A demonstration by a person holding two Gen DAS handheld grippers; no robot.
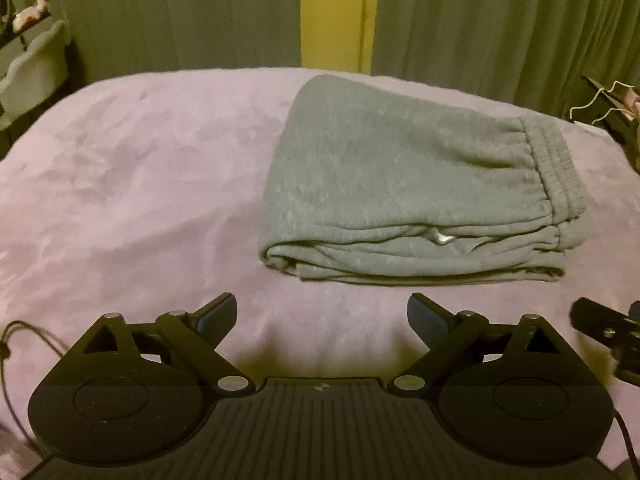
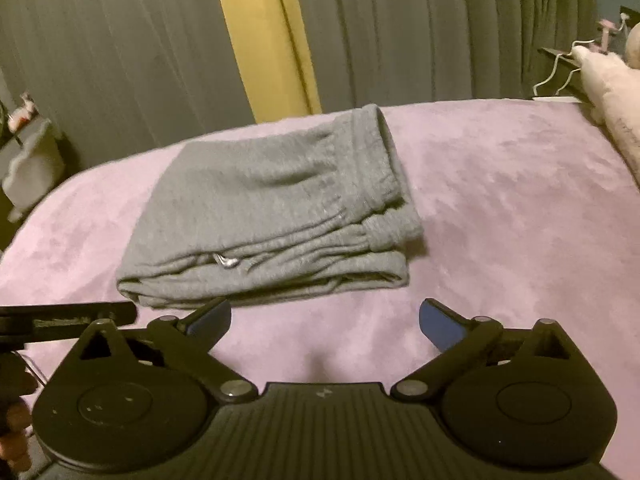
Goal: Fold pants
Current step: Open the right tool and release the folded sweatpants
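Grey sweatpants (image 1: 404, 184) lie folded in a compact stack on the pink blanket (image 1: 140, 184), with the elastic waistband on the right side. They also show in the right wrist view (image 2: 272, 208), with a silver drawstring tip (image 2: 226, 261) poking out of the front fold. My left gripper (image 1: 320, 316) is open and empty, hovering just in front of the stack. My right gripper (image 2: 325, 320) is open and empty, also just in front of the stack, with its left finger near the front edge.
Grey-green curtains (image 1: 160, 12) with a yellow wall strip (image 1: 334, 12) stand behind the bed. A pale shelf (image 1: 36, 60) is at the far left. White hangers (image 2: 560, 68) and a pink pillow (image 2: 612, 92) sit at the right. The right gripper's body (image 1: 608, 328) shows at the left wrist view's right edge.
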